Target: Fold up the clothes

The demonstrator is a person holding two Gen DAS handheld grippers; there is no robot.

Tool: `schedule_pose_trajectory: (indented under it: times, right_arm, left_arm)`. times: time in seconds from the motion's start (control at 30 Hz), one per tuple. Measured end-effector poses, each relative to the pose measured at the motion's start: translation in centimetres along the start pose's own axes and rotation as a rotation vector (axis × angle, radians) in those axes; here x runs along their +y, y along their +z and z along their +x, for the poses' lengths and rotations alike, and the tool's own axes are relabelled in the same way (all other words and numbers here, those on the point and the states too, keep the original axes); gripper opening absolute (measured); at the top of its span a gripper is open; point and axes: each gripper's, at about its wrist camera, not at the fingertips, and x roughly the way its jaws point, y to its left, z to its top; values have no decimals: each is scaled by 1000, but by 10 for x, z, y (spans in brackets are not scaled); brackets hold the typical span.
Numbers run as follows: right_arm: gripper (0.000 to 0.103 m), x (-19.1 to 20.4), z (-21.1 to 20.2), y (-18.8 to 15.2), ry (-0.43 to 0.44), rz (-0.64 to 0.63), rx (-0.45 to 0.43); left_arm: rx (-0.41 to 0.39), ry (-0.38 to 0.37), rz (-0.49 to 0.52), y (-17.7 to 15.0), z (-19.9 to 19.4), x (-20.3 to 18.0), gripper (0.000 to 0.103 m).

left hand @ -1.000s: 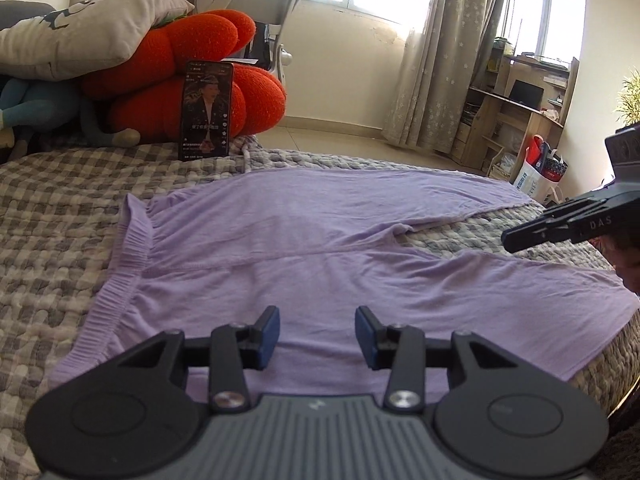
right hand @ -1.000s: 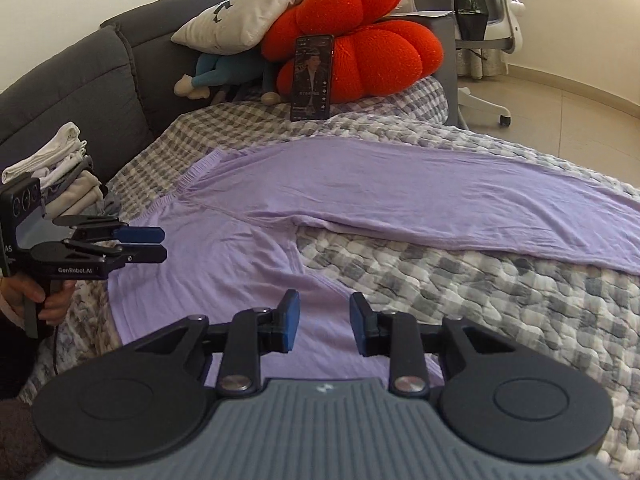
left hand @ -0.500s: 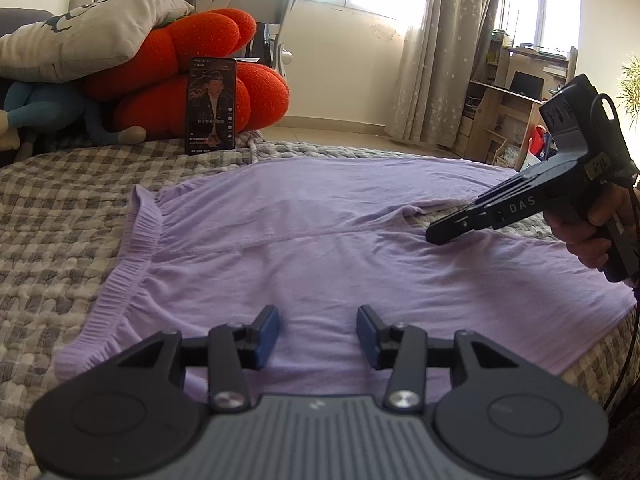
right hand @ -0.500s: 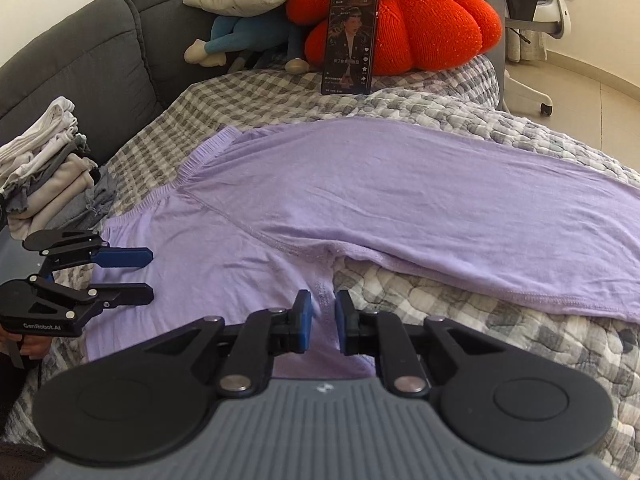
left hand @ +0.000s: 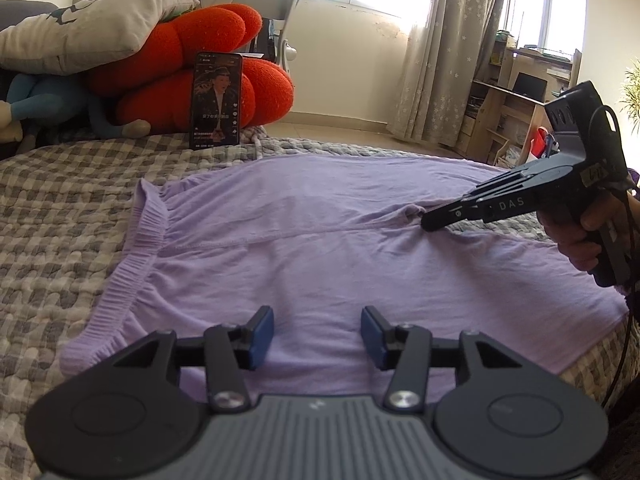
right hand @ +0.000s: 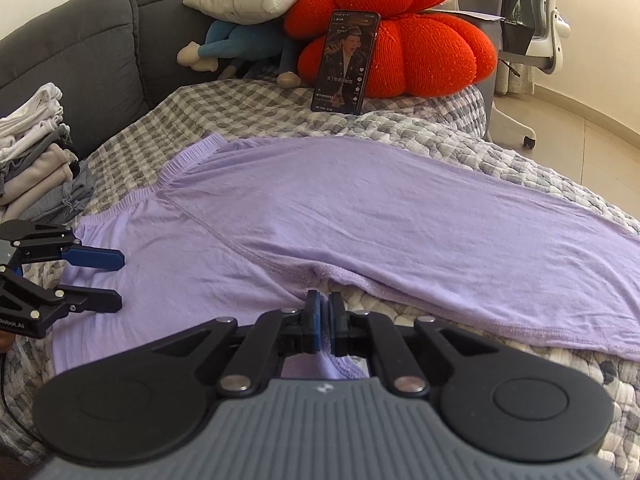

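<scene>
Sunlit bedroom, with a checked quilt [left hand: 48, 216] covering the bed: lilac trousers [left hand: 320, 248] lie flat across it, elastic waistband toward the sofa side, both legs running out toward the window side. At the crotch seam, where the legs part, the right gripper [right hand: 325, 312] pinches a fold of the lilac cloth between its nearly closed pads, the jaws easing apart slightly. Nearer the waistband, the left gripper [left hand: 317, 336] hovers above the fabric with its blue pads spread and still widening, nothing between them. Behind the trousers a phone [left hand: 216, 101] stands lit against an orange cushion [left hand: 192, 64], under a grey pillow [left hand: 88, 28]. Folded clothes [right hand: 32, 160] are stacked by the sofa [right hand: 92, 52].
</scene>
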Motion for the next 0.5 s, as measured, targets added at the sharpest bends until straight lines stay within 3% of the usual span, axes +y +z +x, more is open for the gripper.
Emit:
schedule_pose_trajectory:
  times: [0.27,0.5]
  right_arm:
    - [12,4,-10,2,-12,-16,-40]
    - [14,3,-5,9,-14,-16,-76]
  left_arm:
    - [18,-13,-43,25,6,9,50]
    - [28,28,-41,54,31,29,50]
